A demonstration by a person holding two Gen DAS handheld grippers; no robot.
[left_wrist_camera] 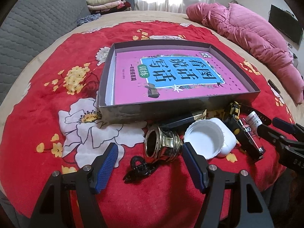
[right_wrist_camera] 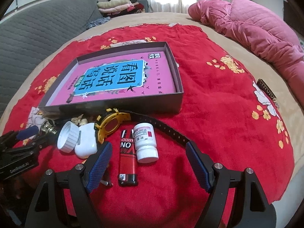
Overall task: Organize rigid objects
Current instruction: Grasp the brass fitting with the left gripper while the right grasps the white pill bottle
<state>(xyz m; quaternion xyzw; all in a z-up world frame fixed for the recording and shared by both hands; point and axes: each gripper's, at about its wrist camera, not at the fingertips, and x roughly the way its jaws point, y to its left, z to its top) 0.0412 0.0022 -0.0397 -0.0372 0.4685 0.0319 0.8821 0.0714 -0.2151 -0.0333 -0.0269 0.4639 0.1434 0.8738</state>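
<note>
Left wrist: left gripper [left_wrist_camera: 150, 156] spread wide, nothing held, hovering over red blanket [left_wrist_camera: 47, 114]. Between its fingers: black hair clip [left_wrist_camera: 139, 167] and gold cap [left_wrist_camera: 161, 144]. White lid [left_wrist_camera: 204, 139] just right of the cap. Shallow box [left_wrist_camera: 152, 112] behind, pink book [left_wrist_camera: 171, 77] lying inside.

Right wrist: right gripper [right_wrist_camera: 149, 161] wide open, empty. Lighter [right_wrist_camera: 127, 159] and pill bottle [right_wrist_camera: 146, 142] lie side by side between its fingers. Yellow watch [right_wrist_camera: 112, 125] behind them, near the box front wall.
</note>
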